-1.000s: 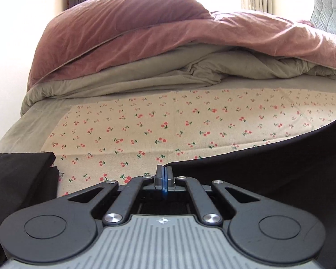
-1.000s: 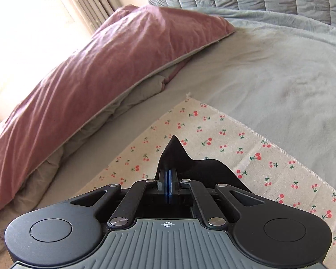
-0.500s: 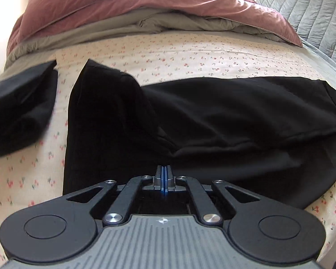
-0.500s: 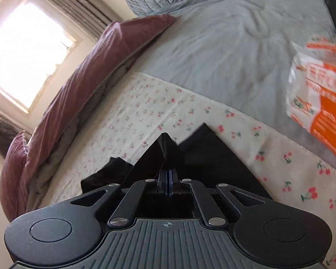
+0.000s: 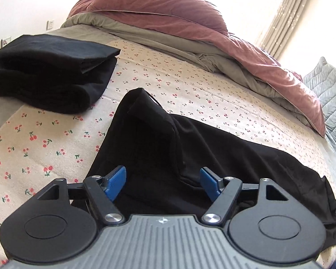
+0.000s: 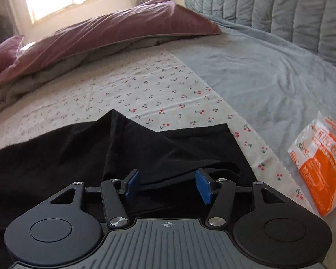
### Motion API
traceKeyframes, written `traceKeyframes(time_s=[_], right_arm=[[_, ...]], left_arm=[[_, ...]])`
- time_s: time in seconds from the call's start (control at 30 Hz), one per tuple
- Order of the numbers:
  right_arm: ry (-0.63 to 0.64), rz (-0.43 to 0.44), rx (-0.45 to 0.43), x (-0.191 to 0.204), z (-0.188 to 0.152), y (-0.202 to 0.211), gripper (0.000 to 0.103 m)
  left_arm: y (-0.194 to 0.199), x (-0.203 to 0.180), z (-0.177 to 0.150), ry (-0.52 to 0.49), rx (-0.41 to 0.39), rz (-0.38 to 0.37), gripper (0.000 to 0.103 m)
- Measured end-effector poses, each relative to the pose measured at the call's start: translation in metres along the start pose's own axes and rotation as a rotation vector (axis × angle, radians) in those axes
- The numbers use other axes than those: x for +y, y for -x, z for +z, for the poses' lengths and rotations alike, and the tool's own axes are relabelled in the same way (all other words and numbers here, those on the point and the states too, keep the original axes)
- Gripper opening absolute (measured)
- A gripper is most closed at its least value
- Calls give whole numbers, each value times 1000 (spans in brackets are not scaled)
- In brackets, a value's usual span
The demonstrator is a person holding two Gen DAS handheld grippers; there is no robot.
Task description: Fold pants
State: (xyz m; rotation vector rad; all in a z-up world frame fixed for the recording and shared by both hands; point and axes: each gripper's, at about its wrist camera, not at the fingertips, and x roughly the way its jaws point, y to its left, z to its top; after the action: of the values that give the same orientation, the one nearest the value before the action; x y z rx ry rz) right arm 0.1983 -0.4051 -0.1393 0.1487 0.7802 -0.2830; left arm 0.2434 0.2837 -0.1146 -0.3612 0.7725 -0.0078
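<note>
Black pants (image 5: 168, 148) lie rumpled on a cherry-print cloth (image 5: 44, 139) on the bed, with a raised fold at their left end. My left gripper (image 5: 162, 180) is open just above the near part of the pants, holding nothing. In the right wrist view the same pants (image 6: 145, 148) show a peaked fold in the middle. My right gripper (image 6: 166, 185) is open over their near edge, blue pads (image 6: 202, 186) apart, with nothing between them.
A stack of folded black clothes (image 5: 49, 71) sits at the far left of the cloth. A maroon and grey duvet (image 5: 168, 22) is heaped along the back. An orange and white plastic packet (image 6: 320, 165) lies on the grey blanket (image 6: 268, 78) at right.
Both grippers were shut on the pants and have opened, letting the fabric drop onto the cloth. Both views have swung lower and closer to the bed.
</note>
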Motion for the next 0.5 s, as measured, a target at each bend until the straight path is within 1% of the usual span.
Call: traceKeyframes(time_s=[0.07,0.13,0.17,0.27,0.3,0.33,0.37,0.4,0.43,0.47,0.5], right_arm=[[199,-5,26,30,-10,-10,54],[329,-6,38,51,-18,-20,54],[370,-5,28,59,-22,-25,55],[369,13,18,70,-16,-41,55],[356,15,19,72,-14,-45,52],[350,13,18,74,-10,-50,47],[345,21,26,76,-8,-52,33],[338,27,48,77,-4,-56,3],[315,32,62,75,2,-55,3],[282,42,42,68,11,-51,3],[241,47,20,59,22,-47,3]], left_arm=[[-5,8,-5,61,13,15,70],[-11,11,-6,95,15,32,70],[-14,12,-6,111,17,40,70],[-22,18,-2,183,11,53,70],[-24,19,-1,205,6,59,70],[-30,21,1,227,3,74,70],[-35,22,3,231,7,94,68],[-40,22,4,224,15,122,47],[-43,21,4,207,25,145,26],[-46,21,5,202,37,160,0],[-46,22,4,213,30,157,0]])
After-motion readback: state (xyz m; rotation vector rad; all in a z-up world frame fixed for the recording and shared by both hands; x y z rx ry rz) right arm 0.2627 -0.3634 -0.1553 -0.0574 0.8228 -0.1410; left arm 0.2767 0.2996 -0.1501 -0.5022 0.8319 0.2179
